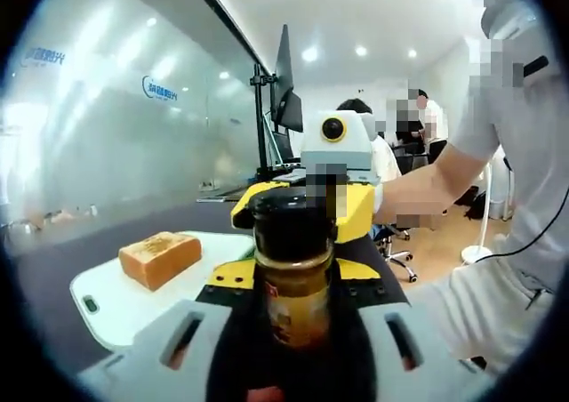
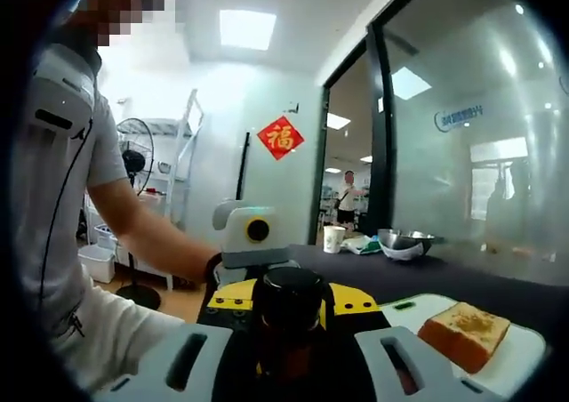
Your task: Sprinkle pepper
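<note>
A pepper bottle (image 1: 294, 304) with a black cap (image 1: 292, 226) stands upright between the jaws of my left gripper (image 1: 293, 335), which is shut on its body. In the right gripper view the same cap (image 2: 289, 301) sits between the jaws of my right gripper (image 2: 289, 344), shut on the bottle from the opposite side. The yellow front of the right gripper (image 1: 357, 208) faces me just behind the bottle, and the left gripper (image 2: 356, 301) shows likewise. A slice of toast (image 1: 160, 258) (image 2: 464, 333) lies on a white cutting board (image 1: 116, 306) (image 2: 526, 356) beside the bottle.
The board rests on a dark table (image 2: 480, 282) along a glass wall (image 1: 116, 126). A metal bowl (image 2: 404, 243) and a paper cup (image 2: 334, 238) stand farther down the table. A monitor on a stand (image 1: 286, 95) rises behind. The person's arm (image 1: 427, 188) reaches in.
</note>
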